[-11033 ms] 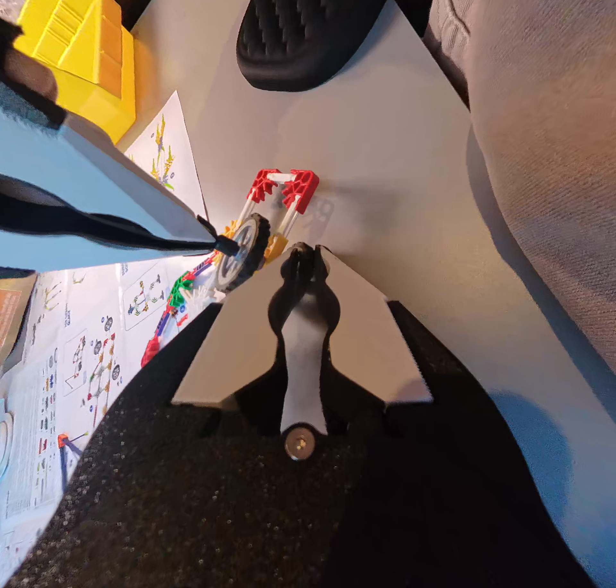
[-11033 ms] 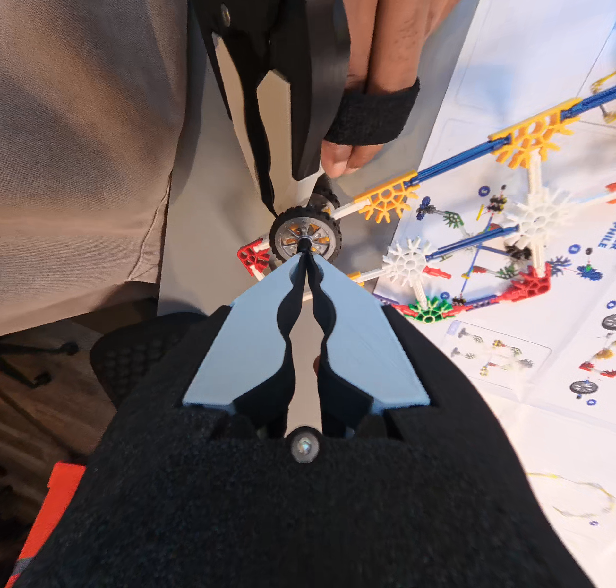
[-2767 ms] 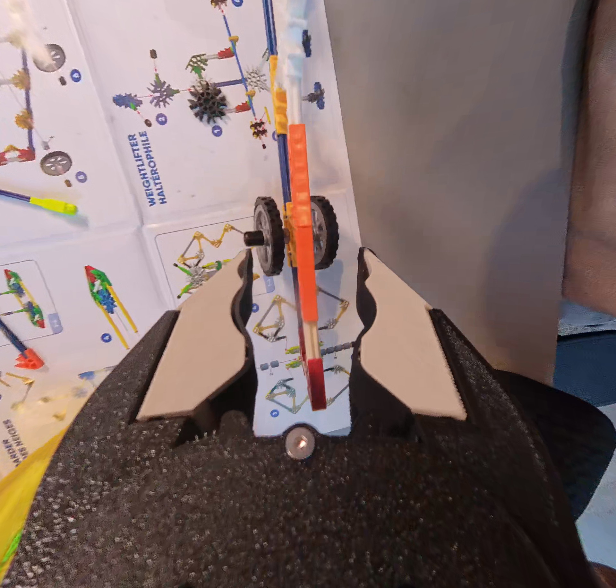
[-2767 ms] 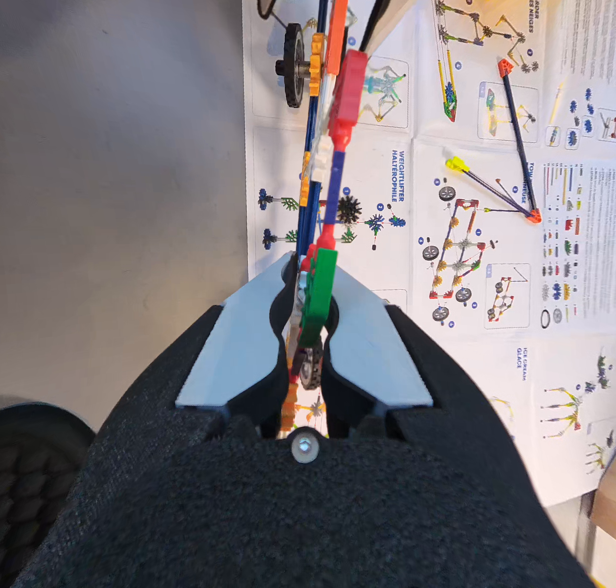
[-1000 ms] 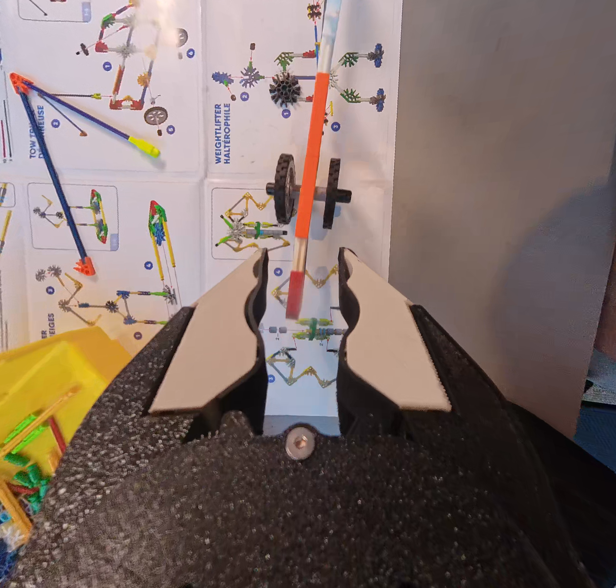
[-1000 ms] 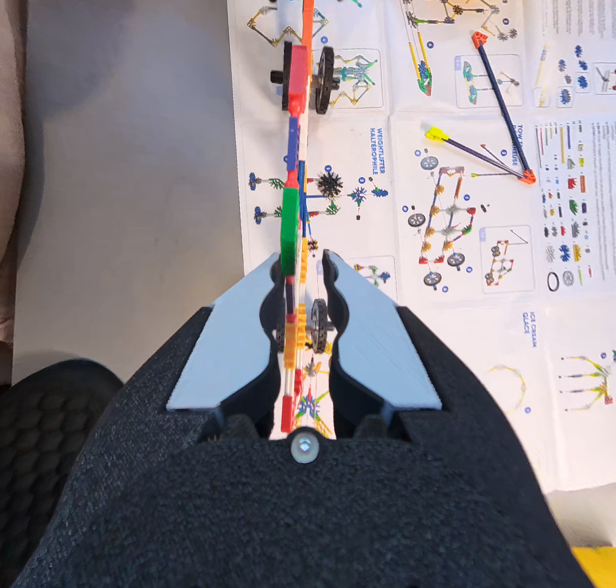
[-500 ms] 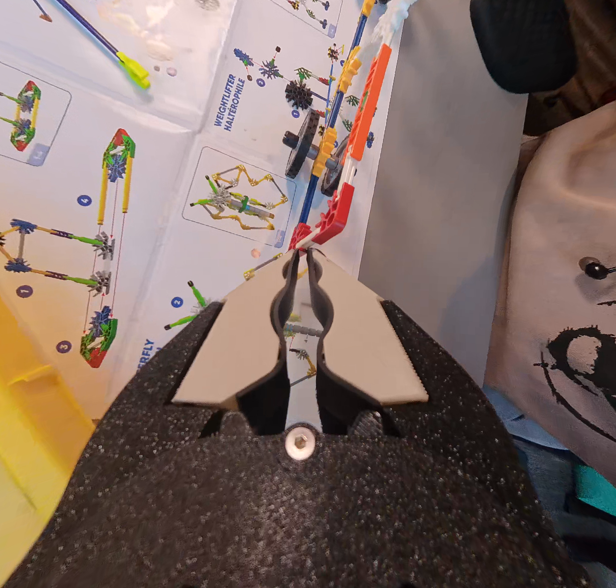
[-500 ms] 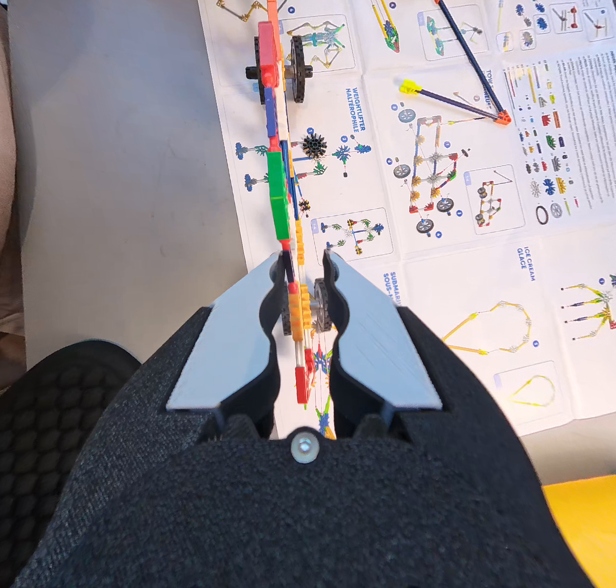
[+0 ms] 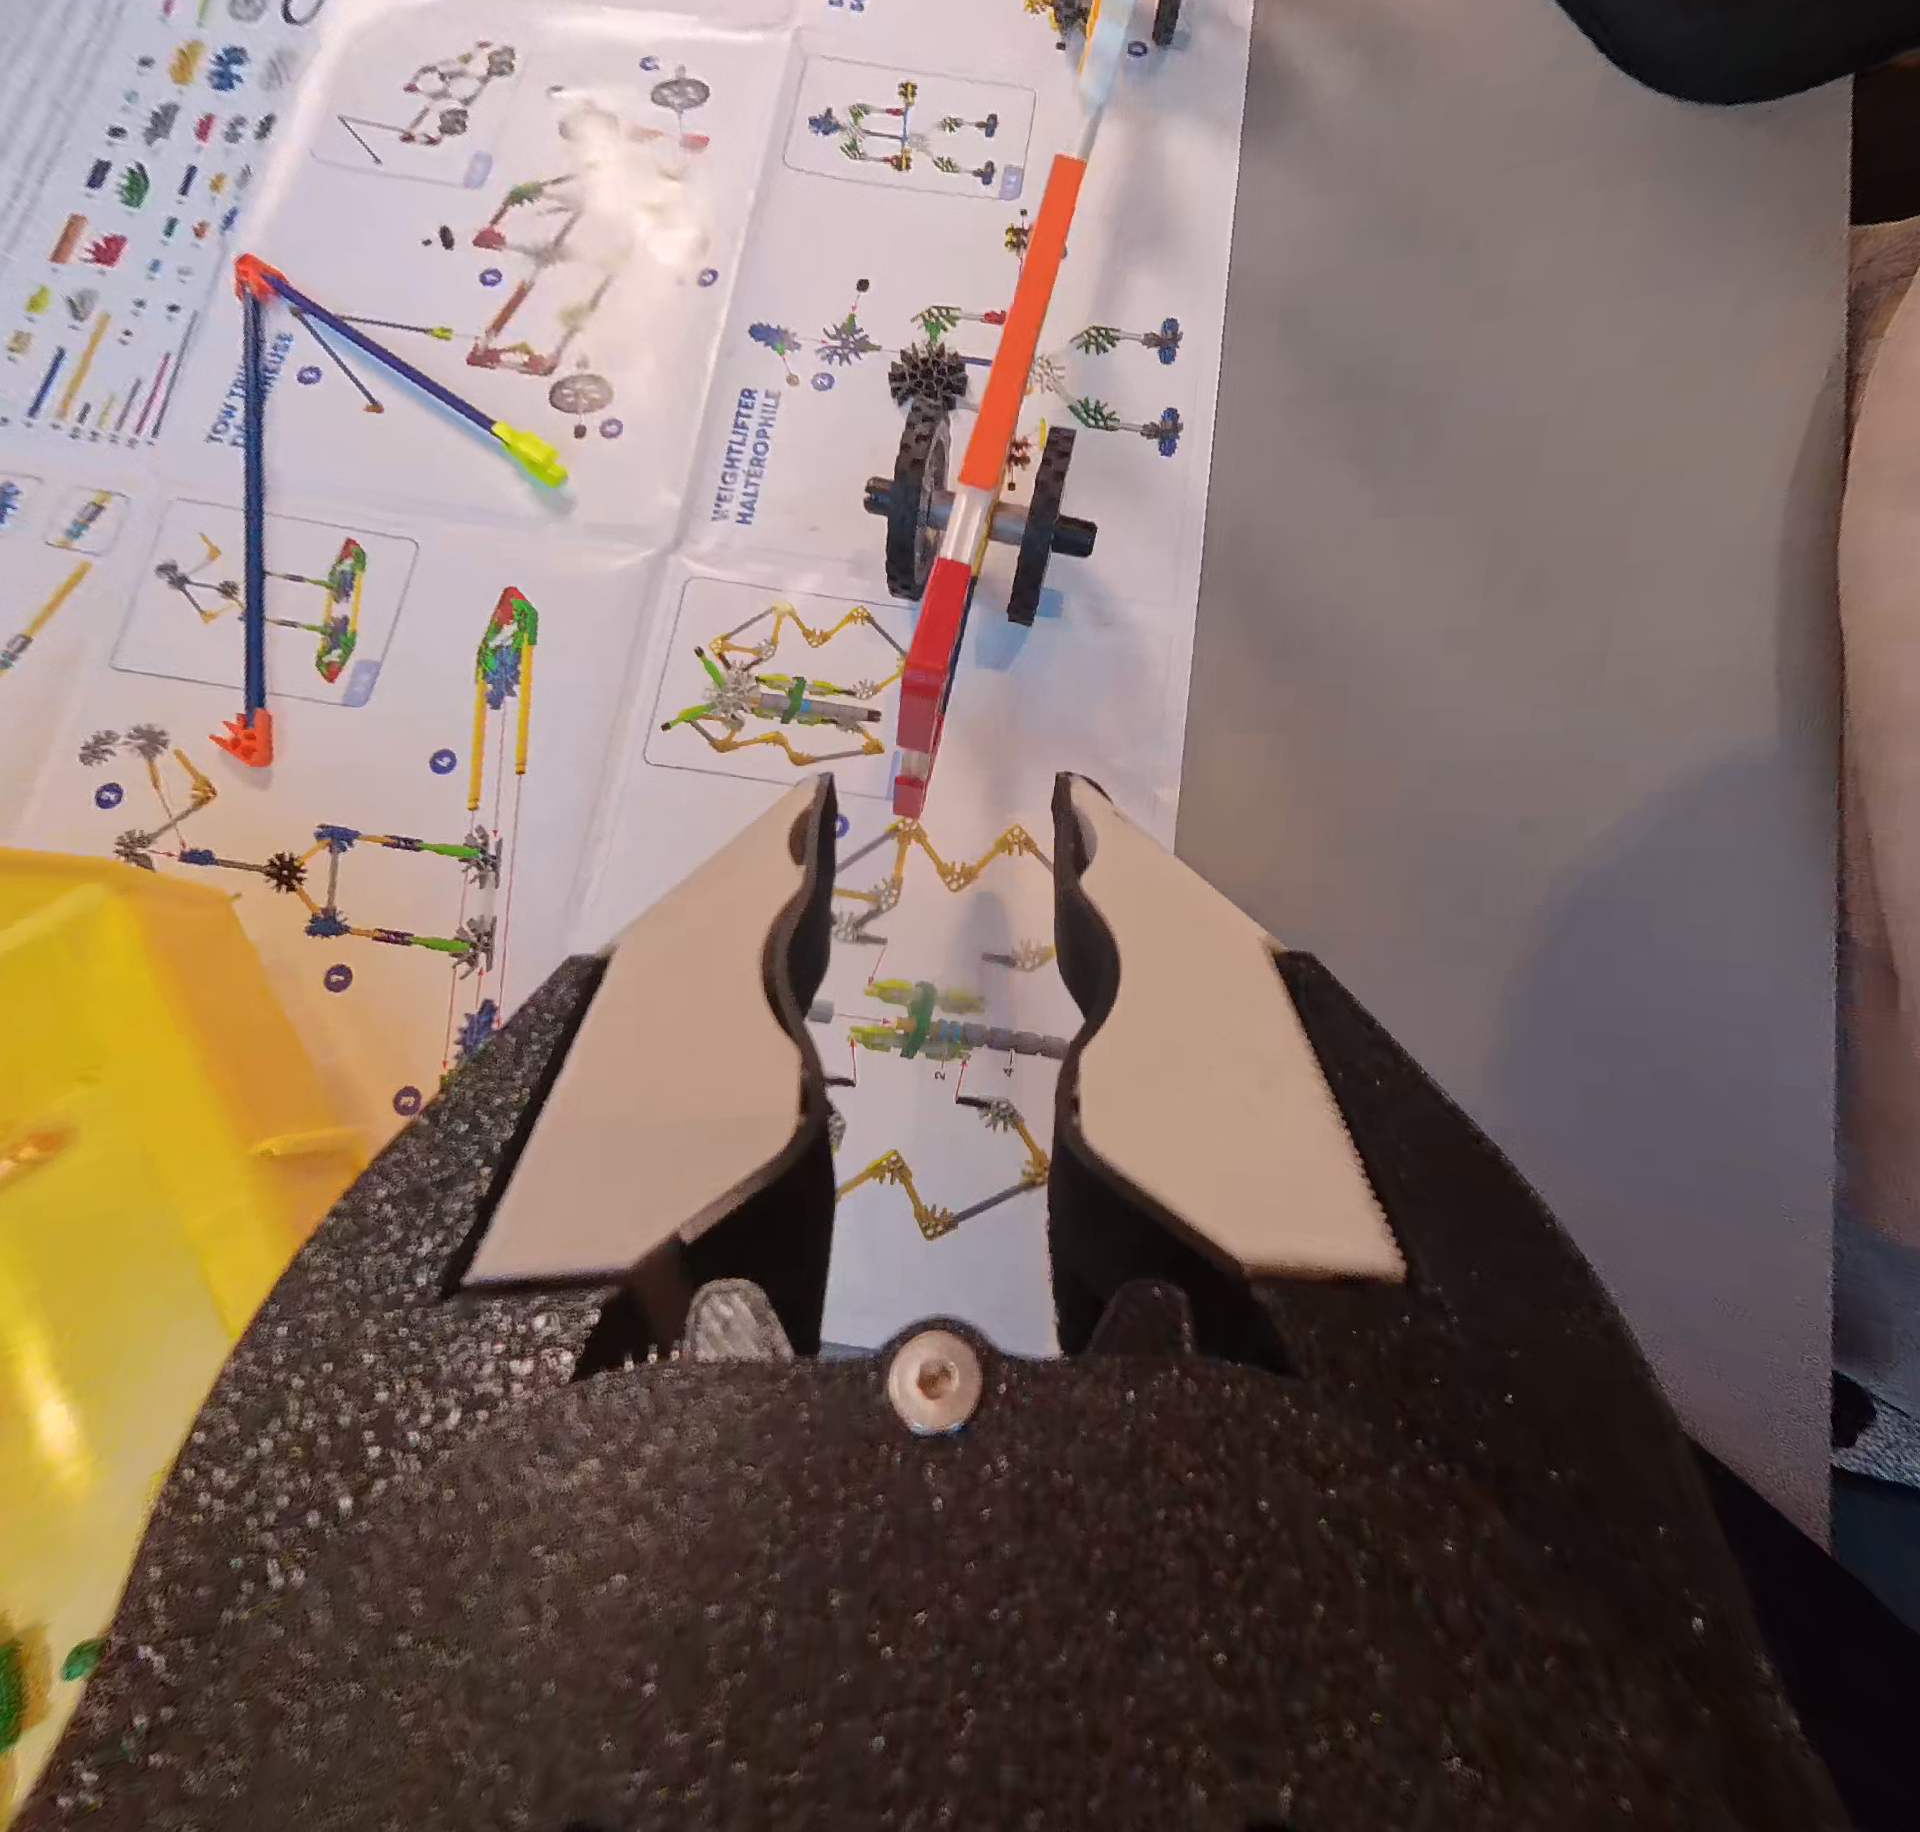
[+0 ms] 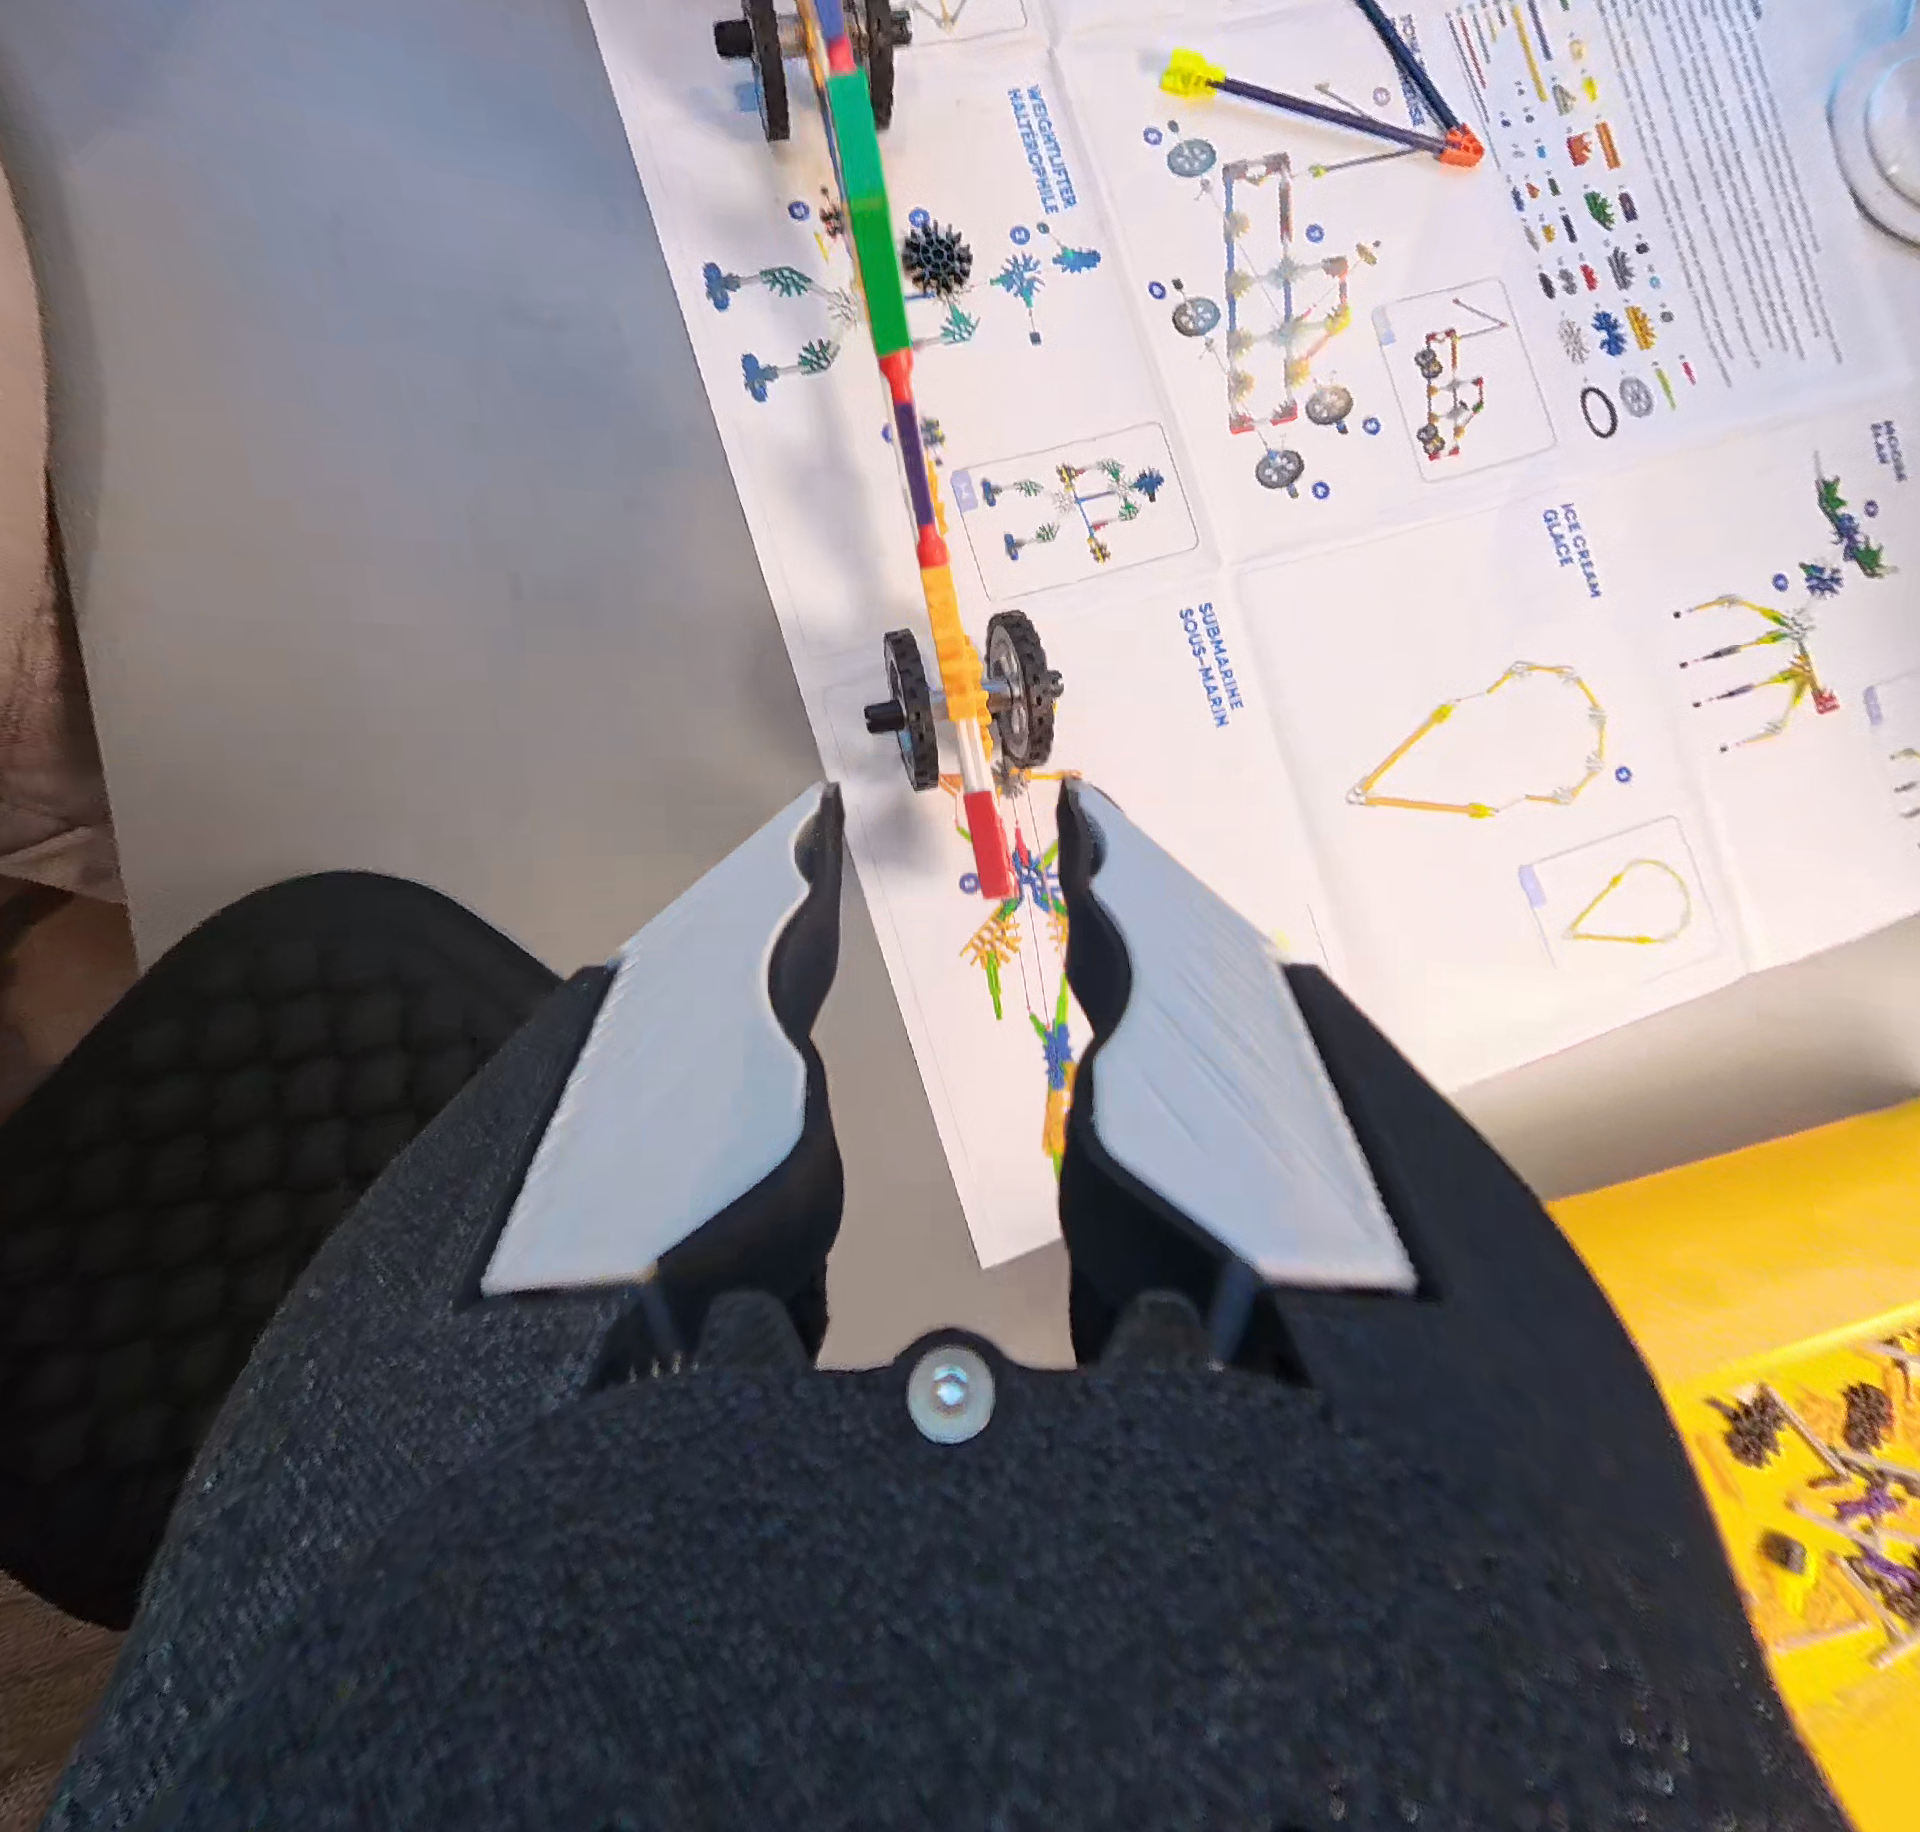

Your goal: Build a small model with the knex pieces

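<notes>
Two grippers, left gripper [image 9: 943,795] and right gripper [image 10: 948,806], hang with jaws parted and empty, each just short of one red end of the wheeled rod-and-connector model [image 10: 940,577] on the printed instruction sheet [image 9: 644,224]. Beside our left gripper sits a yellow bin [image 9: 114,1055]; right of our right gripper another yellow bin [image 10: 1766,1367] holds loose construction pieces [image 10: 1829,1481].

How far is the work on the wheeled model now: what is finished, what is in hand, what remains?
Looks done: the wheeled model is joined up with two wheel pairs and rests on the instruction sheet. In hand: nothing; the left gripper and right gripper are open, one at each end. Left: a loose blue-rod piece lies apart; whether it belongs, I cannot tell.
</notes>
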Tool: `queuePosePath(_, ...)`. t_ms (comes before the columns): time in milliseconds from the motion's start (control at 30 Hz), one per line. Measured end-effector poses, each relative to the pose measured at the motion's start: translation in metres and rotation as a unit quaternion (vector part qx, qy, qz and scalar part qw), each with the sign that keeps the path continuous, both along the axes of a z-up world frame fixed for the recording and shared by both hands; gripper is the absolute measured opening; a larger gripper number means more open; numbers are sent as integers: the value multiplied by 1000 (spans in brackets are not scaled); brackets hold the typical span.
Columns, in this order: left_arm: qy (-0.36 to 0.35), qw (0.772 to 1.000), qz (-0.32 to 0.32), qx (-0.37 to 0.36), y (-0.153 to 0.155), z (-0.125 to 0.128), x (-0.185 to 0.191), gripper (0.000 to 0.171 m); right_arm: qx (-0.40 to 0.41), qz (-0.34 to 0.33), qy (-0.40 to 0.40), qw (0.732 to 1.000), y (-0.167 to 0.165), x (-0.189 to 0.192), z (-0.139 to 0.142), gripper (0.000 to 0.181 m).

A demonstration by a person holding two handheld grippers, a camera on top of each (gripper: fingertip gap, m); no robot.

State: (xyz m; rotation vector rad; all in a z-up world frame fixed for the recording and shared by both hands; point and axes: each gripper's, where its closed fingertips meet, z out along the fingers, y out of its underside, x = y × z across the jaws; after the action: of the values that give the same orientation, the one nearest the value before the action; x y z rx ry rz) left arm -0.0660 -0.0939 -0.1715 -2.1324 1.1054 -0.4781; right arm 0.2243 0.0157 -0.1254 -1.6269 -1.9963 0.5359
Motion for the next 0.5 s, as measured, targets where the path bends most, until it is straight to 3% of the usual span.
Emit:
queuePosePath(100,-22,1000,5,20,6,3,10,27,20,-18,-18,999,8,9,-12,35)
queuePosePath(200,-35,999,8,13,9,3,12,6,19,-24,-2,1000,11,0,-18,5)
queuePosePath(500,-65,993,83,-54,-5,2,-47,8,-21,15,34,999,-8,-64,-19,5)
